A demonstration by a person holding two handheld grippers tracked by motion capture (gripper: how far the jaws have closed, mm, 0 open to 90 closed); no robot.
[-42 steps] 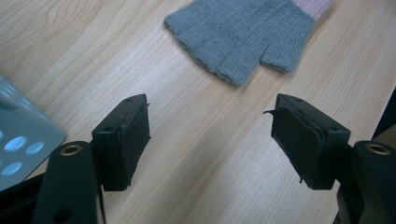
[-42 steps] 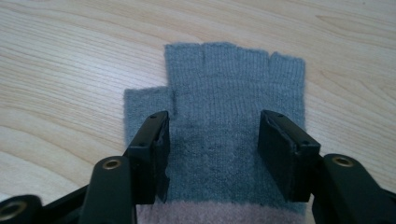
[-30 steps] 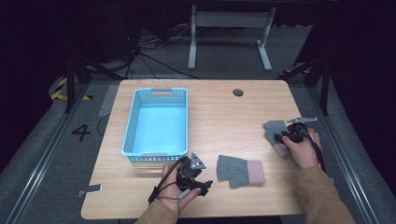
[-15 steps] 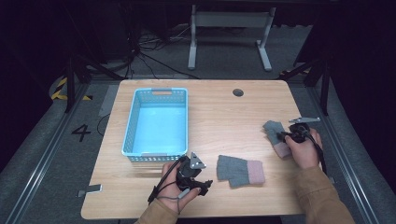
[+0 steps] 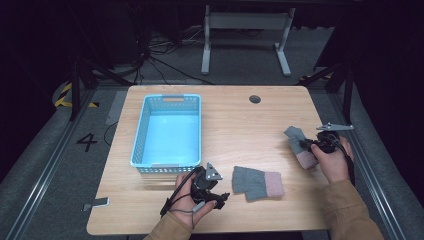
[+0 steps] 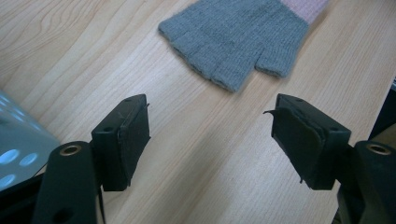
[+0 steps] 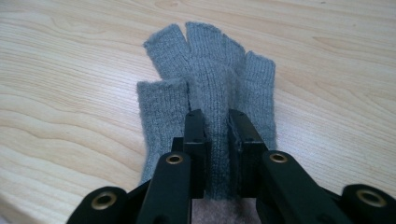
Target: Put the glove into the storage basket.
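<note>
The right tool (image 7: 216, 135) has just been closing and now pinches a fold of the grey glove (image 7: 210, 70) lying on the desk (image 7: 70, 70) beneath it. The left tool (image 6: 210, 135) gapes empty; the second glove (image 6: 238, 37) lies just beyond. Next likely step: lift toward the blue basket (image 5: 170, 132). Since earlier, the pinched glove looks slightly raised.

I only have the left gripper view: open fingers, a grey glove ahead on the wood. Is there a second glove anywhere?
Observer: Yes, the second glove lies near the table's right edge, and the right gripper is shut on it.
Operator: Where on it is the grip?
Observer: Mid-palm; its fingers pinch a fold of knit just above the pink cuff.
Operator: Where would they go?
Observer: Probably the blue basket, at the table's left; the near glove lies to its right.
</note>
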